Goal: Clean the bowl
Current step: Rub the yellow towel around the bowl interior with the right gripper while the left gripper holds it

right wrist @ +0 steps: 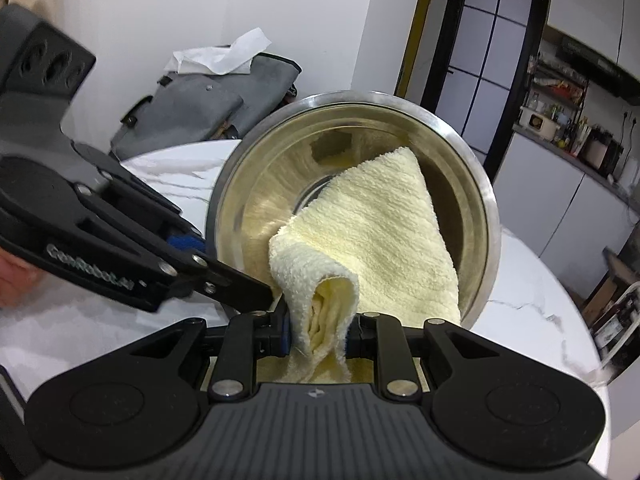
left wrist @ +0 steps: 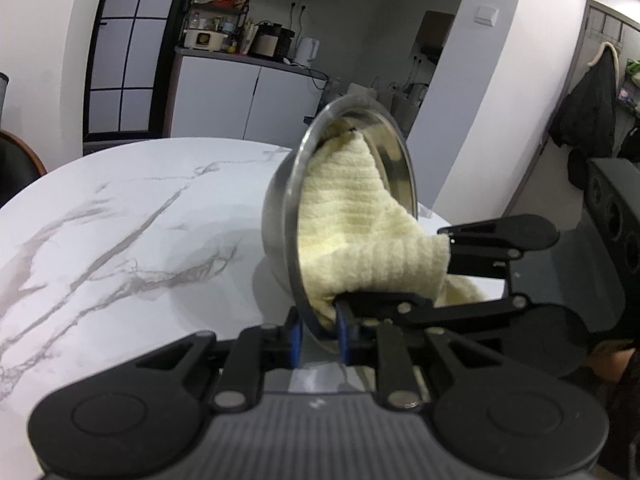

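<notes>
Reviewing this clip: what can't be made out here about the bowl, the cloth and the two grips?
- Bowl floor: mostly covered by the yellow cloth in both views.
- Left gripper on the rim: the contact is blurred in the left wrist view, half hidden behind its own fingers in the right.
- Cloth tail: drops behind the right gripper body.
- Whether the bowl touches the table: hidden.

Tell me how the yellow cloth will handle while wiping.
Probably floppy: the yellow cloth folds over itself and drapes inside the steel bowl. Its looped pile should grip, so the right hand-held gripper, pinching the bunched end, likely won't slip.
</notes>
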